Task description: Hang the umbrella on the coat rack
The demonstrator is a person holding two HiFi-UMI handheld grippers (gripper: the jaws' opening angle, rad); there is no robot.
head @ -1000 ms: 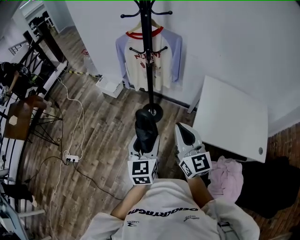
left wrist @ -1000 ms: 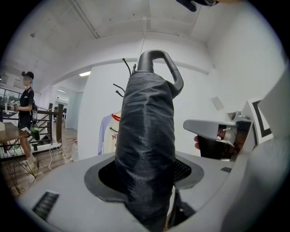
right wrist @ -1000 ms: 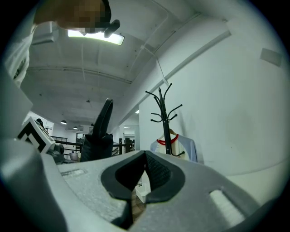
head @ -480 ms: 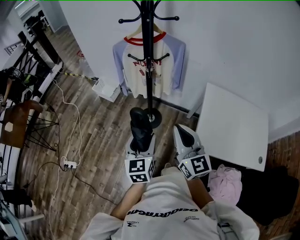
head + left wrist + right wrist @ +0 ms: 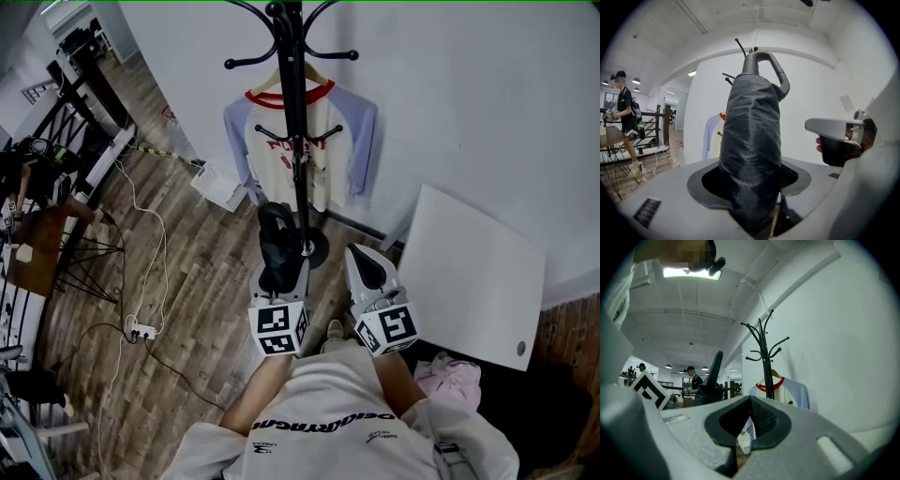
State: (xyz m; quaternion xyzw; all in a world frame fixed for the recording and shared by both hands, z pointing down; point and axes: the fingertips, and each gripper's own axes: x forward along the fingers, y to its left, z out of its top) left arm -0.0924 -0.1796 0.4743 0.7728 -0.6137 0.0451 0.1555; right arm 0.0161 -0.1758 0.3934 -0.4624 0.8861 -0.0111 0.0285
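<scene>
Left gripper [image 5: 280,278] was clamped on the folded black umbrella [image 5: 750,140], jaws spread wide around its sleeved body. The looped handle [image 5: 768,65] pointed up and away from the gripper. Right gripper [image 5: 367,266] was just beside it on the right, jaws closed together, nothing between them.

In the head view the umbrella's handle end sat just left of the coat rack [image 5: 296,112] pole, above the round base [image 5: 319,249]; contact with the pole can't be judged. It was not on any hook. A raglan T-shirt [image 5: 330,131] on a hanger hung on the rack against the white wall. A white table [image 5: 469,272] stood right of the rack, on the wood floor [image 5: 197,281].
</scene>
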